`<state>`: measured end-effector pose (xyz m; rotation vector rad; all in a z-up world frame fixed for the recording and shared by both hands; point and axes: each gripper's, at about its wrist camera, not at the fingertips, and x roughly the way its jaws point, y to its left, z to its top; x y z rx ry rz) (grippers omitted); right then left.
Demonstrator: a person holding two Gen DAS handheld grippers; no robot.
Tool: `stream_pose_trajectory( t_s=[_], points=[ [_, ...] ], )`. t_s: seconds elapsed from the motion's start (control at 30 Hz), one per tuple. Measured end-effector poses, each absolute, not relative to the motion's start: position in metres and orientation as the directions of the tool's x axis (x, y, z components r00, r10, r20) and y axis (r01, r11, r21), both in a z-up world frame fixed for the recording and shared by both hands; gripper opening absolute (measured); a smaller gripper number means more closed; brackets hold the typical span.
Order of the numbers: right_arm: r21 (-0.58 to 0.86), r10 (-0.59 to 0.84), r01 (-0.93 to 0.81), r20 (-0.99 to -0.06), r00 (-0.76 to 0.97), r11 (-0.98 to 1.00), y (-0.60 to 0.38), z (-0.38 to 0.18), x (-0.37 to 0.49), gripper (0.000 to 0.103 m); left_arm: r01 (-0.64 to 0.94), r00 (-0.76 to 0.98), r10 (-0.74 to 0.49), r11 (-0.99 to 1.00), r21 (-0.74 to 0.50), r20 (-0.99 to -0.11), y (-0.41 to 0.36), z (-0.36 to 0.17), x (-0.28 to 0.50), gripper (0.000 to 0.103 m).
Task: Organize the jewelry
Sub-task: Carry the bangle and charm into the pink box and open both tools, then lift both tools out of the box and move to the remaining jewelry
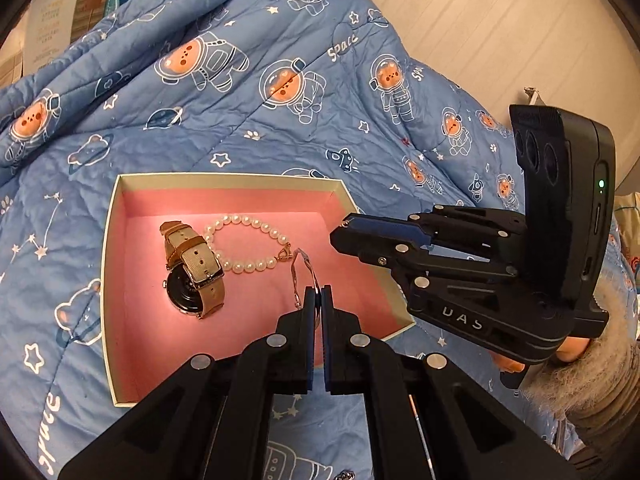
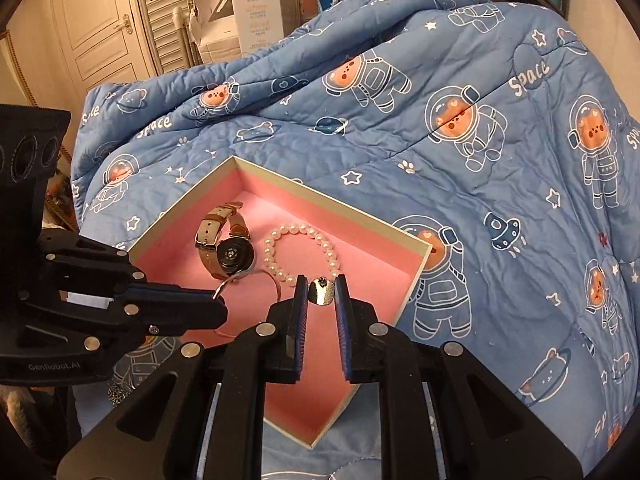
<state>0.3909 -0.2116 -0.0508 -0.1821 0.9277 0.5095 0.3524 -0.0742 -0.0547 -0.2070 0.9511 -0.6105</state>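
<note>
The left gripper (image 1: 318,294) pinches a thin bangle (image 1: 304,276) over the pink tray (image 1: 256,196). The right gripper (image 2: 321,292) clamps a small metallic piece (image 2: 321,293) — too blurred to identify — with pearl bracelet (image 2: 298,252) and watch (image 2: 228,246) just beyond.

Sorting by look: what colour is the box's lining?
Pink, inside the box, with a cream rim; the left wrist view shows it best.

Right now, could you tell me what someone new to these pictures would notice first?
The pink-lined box on the blue astronaut-bear quilt stands out first, with a tan-strapped watch lying beside a pearl bracelet inside it. Above the box, the left gripper pinches a thin silver bangle, and the right gripper clamps a small gold-toned ring.
</note>
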Motion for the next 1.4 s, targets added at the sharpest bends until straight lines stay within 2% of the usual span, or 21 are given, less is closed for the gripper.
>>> stream_pose_trajectory(
  t_s=[0.43,0.9,0.93,1.07,1.17,1.23,1.3,1.4],
  points=[
    [0.165,0.356,-0.468,-0.864,0.355,0.868,-0.184,-0.078,0.436,0.014,0.370,0.403,-0.489,0.860,-0.351,-0.774,-0.075,-0.075,0.363,0.003],
    [0.107,0.261,-0.454,-0.920,0.292,0.884,-0.162,-0.104,0.453,0.014,0.394,0.412,-0.397,0.889,-0.233,-0.820,-0.083,-0.079,0.363,0.005],
    [0.106,0.261,-0.456,-0.920,0.293,0.884,-0.162,-0.104,0.453,0.014,0.397,0.419,-0.388,0.891,-0.218,-0.821,-0.083,-0.079,0.362,0.007],
    [0.108,0.262,-0.454,-0.920,0.292,0.884,-0.162,-0.104,0.454,0.015,0.409,0.443,-0.386,0.890,-0.201,-0.809,-0.083,-0.074,0.358,0.032],
    [0.118,0.267,-0.445,-0.920,0.288,0.888,-0.163,-0.103,0.455,0.016,0.414,0.459,-0.382,0.891,-0.187,-0.803,-0.084,-0.071,0.354,0.035],
    [0.135,0.281,-0.441,-0.916,0.286,0.887,-0.164,-0.101,0.455,0.022,0.421,0.468,-0.383,0.889,-0.181,-0.796,-0.084,-0.067,0.348,0.037],
    [0.146,0.297,-0.435,-0.906,0.302,0.888,-0.166,-0.097,0.453,0.041,0.425,0.487,-0.395,0.886,-0.184,-0.779,-0.082,-0.060,0.338,0.043],
    [0.170,0.330,-0.423,-0.881,0.339,0.890,-0.172,-0.085,0.447,0.043,0.425,0.532,-0.417,0.884,-0.193,-0.737,-0.076,-0.045,0.319,0.056]
  ],
)
